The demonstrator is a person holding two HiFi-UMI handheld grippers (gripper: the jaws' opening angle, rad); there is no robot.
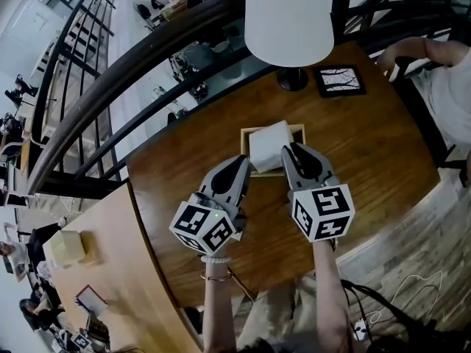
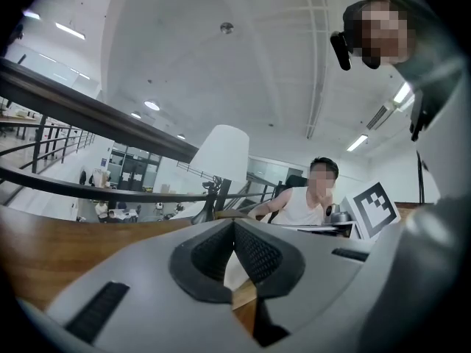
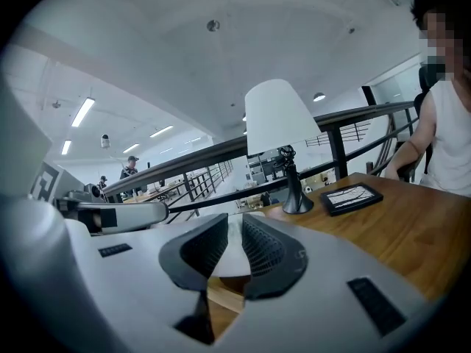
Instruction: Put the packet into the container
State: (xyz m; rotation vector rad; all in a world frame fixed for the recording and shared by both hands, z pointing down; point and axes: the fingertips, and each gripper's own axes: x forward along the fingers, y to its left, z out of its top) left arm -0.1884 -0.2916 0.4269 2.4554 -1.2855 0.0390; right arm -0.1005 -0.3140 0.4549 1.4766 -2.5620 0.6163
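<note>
A white packet [image 1: 266,144] sits tilted over a shallow wooden container [image 1: 246,132] in the middle of the round wooden table. My right gripper [image 1: 288,150] reaches to the packet's right edge. In the right gripper view the packet [image 3: 229,256] fills the gap between the ribbed pads, so the right gripper [image 3: 234,223] is shut on it. My left gripper [image 1: 243,162] rests by the container's left front corner. Seen from the left gripper view, the left gripper [image 2: 234,226] has its tips meeting, and a bit of white and wood shows beneath them.
Behind the container stand a white-shaded lamp [image 1: 288,20] and a small framed picture [image 1: 340,81]. A person in a white top [image 1: 441,72] sits at the table's far right. A dark curved railing [image 1: 147,57] runs behind the table, with a drop to a lower floor beyond.
</note>
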